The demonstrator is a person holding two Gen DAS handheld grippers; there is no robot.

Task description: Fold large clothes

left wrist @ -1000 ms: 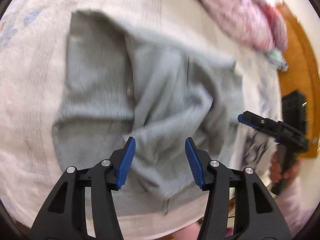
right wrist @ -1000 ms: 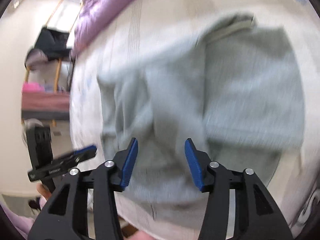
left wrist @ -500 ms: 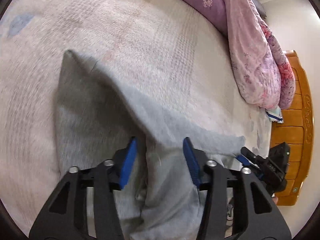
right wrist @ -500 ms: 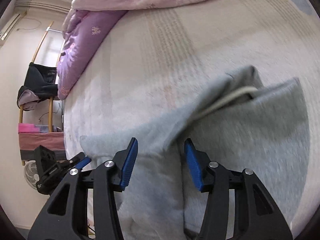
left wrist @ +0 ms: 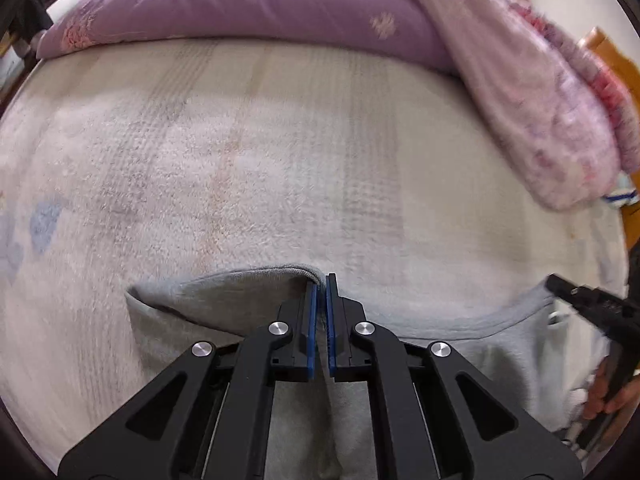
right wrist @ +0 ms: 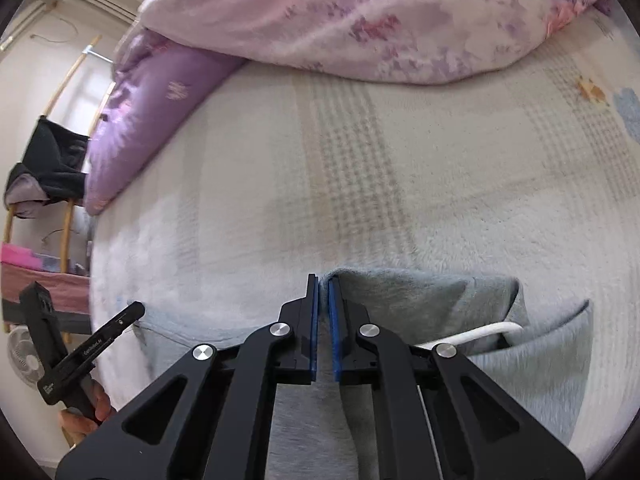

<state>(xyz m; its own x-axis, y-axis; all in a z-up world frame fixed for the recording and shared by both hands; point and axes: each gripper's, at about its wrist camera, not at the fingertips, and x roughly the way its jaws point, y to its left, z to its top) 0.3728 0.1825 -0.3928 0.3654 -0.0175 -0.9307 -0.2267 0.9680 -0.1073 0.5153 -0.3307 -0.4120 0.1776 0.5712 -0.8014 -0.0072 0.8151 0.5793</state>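
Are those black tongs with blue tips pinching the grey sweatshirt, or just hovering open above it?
Pinching. Both the left tongs and right tongs are shut on the grey sweatshirt's edge, fabric caught between their blue tips.

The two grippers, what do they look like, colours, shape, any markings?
Both the left gripper and the right gripper are matte black, angular plastic frames with triangular cut-outs and round silver screw heads at the joints. Each finger carries a flat, ribbed blue pad. Small white lettering, unreadable, runs along the left gripper's side in the right wrist view.

Home bedroom, fleecy bed cover (left wrist: 248, 168), purple pillow (left wrist: 240, 4), floral duvet (right wrist: 360, 16), clothes-draped chair (right wrist: 48, 160)
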